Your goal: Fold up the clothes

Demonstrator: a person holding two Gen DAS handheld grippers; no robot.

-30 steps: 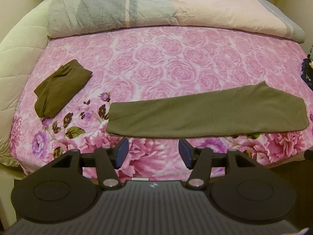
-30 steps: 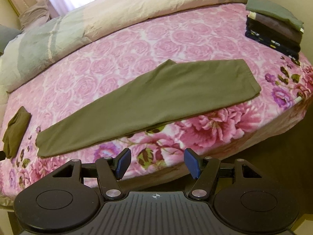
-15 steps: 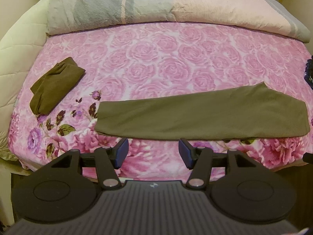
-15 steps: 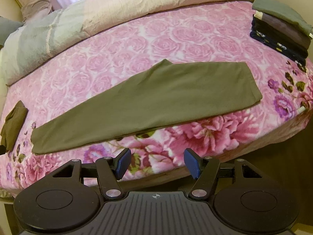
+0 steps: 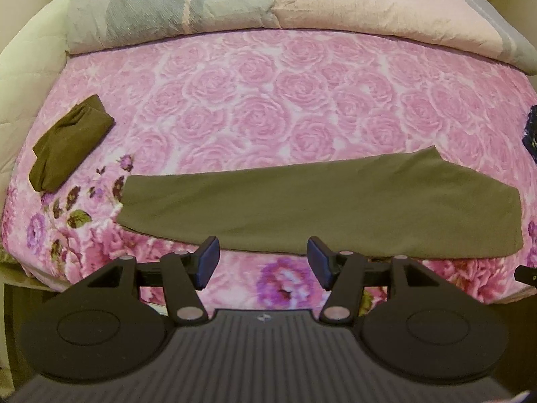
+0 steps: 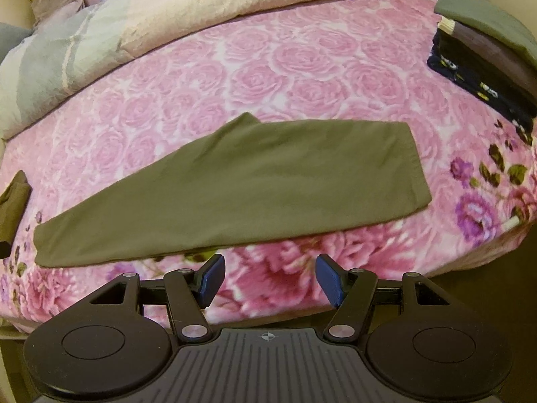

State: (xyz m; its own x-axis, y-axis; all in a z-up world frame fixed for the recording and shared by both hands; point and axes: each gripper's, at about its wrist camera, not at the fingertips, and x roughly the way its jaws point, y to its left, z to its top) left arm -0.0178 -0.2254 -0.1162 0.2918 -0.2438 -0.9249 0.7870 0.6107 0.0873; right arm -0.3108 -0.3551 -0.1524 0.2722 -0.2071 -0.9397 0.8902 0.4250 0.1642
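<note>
A long olive-green garment (image 5: 319,208) lies flat, folded lengthwise, along the near edge of the bed; it also shows in the right wrist view (image 6: 241,184). My left gripper (image 5: 261,262) is open and empty, just in front of the garment's near hem around its middle. My right gripper (image 6: 267,278) is open and empty, in front of the garment's near edge, over the bed's front edge. Neither gripper touches the cloth.
A folded dark-olive garment (image 5: 67,147) lies at the bed's left side, also visible in the right wrist view (image 6: 13,201). A stack of folded clothes (image 6: 486,57) sits at the right. A rolled duvet (image 5: 268,3) lies along the back of the pink floral bedspread (image 5: 268,100).
Both grippers have moved closer to the bed and the olive garment, which now fills more of each view. The jaws stayed open. The garment has not moved.
</note>
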